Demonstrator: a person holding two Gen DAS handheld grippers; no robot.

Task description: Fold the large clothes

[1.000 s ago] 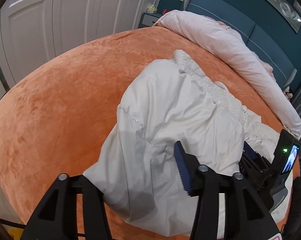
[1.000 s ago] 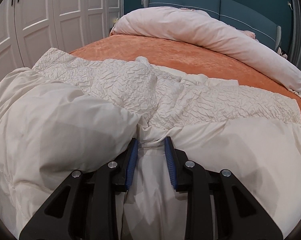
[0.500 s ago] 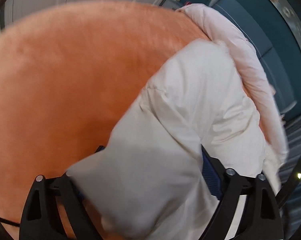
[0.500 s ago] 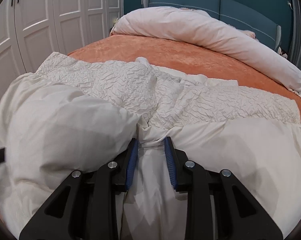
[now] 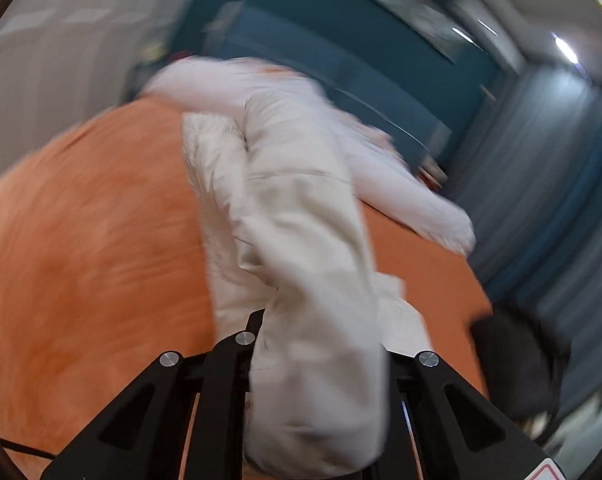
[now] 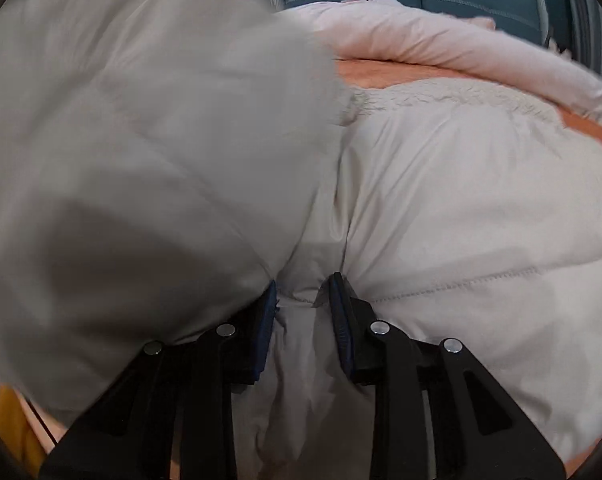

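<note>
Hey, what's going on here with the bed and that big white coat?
A person with a claw in each hand is folding a puffy off-white coat on an orange bedspread. The left claw is closing on a sleeve and holds it up off the bed. The right claw pinches a bunch of fabric in the middle of the coat. A pink duvet is rolled up at the headboard.

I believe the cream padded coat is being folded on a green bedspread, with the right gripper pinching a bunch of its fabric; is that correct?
Not quite: the bedspread is orange, not green, as the left wrist view shows. The rest holds: the right gripper is pinching a bunch of the cream padded coat.
</note>
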